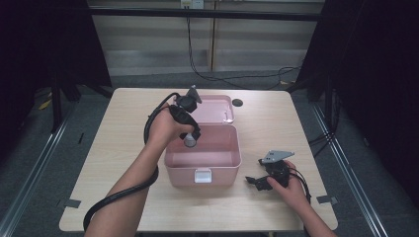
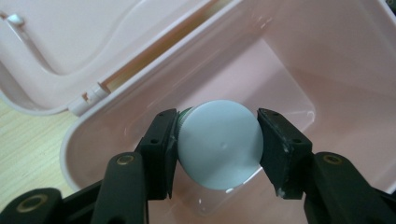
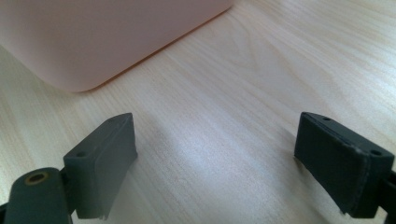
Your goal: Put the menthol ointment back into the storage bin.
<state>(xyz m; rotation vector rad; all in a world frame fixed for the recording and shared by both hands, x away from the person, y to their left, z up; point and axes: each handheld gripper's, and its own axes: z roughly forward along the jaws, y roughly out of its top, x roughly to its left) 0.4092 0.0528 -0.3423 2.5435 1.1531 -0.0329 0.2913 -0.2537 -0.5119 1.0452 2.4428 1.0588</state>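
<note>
Both jaws of the left gripper (image 2: 217,140) clamp a white-capped jar (image 2: 219,142), angled down into the pink box (image 1: 170,160).

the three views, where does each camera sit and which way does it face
High view: above the person's side, looking forward and down on the light wooden table; both forearms and hands enter from below.
Left gripper view: rides the left claw, looking down into the open pink plastic box; its black jaws clamp a round pale grey-capped object.
Right gripper view: rides the right claw, low over the table, jaws open.
Shared: all show the pink box; the high view also shows the left claw and the right.
</note>
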